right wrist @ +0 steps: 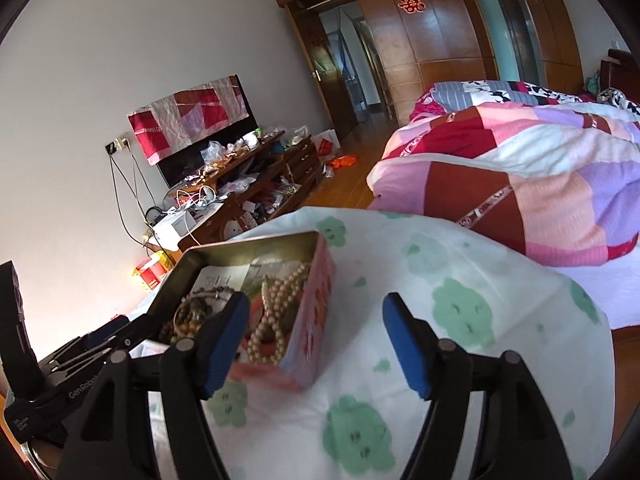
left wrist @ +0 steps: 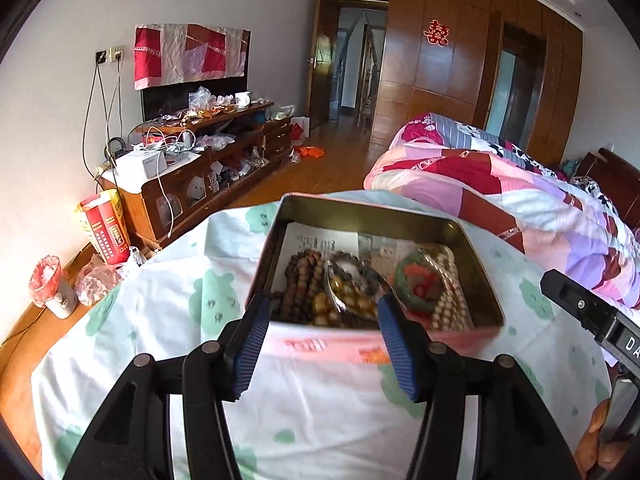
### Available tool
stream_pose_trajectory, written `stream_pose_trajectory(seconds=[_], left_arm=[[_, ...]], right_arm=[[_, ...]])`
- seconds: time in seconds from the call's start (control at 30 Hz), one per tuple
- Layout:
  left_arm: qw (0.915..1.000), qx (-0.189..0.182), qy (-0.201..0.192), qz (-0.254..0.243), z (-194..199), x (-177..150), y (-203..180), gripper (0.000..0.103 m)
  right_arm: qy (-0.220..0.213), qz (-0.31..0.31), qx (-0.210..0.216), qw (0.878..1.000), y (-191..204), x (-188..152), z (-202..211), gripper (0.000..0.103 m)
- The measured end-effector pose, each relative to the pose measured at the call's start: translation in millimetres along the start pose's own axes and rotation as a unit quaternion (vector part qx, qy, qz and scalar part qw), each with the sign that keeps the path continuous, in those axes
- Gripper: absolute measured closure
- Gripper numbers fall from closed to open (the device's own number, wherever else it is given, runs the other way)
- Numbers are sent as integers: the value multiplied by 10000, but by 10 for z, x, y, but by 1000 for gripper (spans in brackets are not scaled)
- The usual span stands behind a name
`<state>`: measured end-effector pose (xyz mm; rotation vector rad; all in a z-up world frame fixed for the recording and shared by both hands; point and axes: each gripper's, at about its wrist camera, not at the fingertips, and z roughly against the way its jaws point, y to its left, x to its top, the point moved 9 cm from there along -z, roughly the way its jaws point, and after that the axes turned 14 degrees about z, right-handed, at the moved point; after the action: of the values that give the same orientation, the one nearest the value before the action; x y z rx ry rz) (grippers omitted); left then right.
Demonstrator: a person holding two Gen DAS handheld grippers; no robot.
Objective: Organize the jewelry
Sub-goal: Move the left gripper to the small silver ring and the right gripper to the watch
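Observation:
An open pink metal tin [left wrist: 360, 210] stands on a table under a white cloth with green prints [left wrist: 160, 320]. It holds brown bead bracelets [left wrist: 304, 276], amber beads [left wrist: 352, 304], a green bangle [left wrist: 420, 284] and a pearl string [left wrist: 450, 300] on a paper sheet. My left gripper [left wrist: 322, 308] is open, its blue pads at the tin's near wall and not pressing on it. My right gripper [right wrist: 316, 302] is open too. The tin's [right wrist: 312, 320] right corner lies between its fingers, with the pearl string [right wrist: 276, 312] just behind its left pad.
A bed with a patchwork quilt [left wrist: 500, 184] lies close behind the table on the right. A cluttered wooden TV cabinet [left wrist: 208, 152] lines the left wall. A red bag [left wrist: 106, 224] and a small bin with a red liner [left wrist: 52, 284] stand left of the table.

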<state>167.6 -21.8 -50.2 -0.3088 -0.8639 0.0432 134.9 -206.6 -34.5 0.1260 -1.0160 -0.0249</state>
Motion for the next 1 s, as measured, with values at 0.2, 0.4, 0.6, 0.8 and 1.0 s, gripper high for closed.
stream_pose_trajectory(seconds=[0.2, 0.4, 0.6, 0.8, 1.0], left_arm=[[10000, 56, 75, 12, 132, -183, -22, 46], [9999, 100, 61, -39, 272, -311, -40, 46], [9998, 118, 24, -172, 410, -401, -55, 46], [9997, 115, 86, -212, 522, -541, -12, 46], [9995, 111, 170, -249, 624, -677, 104, 46]], right_arm=[[-29, 226, -270, 9994, 57, -156, 179, 27], [-45, 351, -302, 9989, 138, -281, 331, 27], [-15, 354, -254, 9990, 191, -391, 471, 27], [29, 446, -203, 9988, 245, -477, 613, 27], [82, 526, -156, 9985, 302, -544, 695, 27]])
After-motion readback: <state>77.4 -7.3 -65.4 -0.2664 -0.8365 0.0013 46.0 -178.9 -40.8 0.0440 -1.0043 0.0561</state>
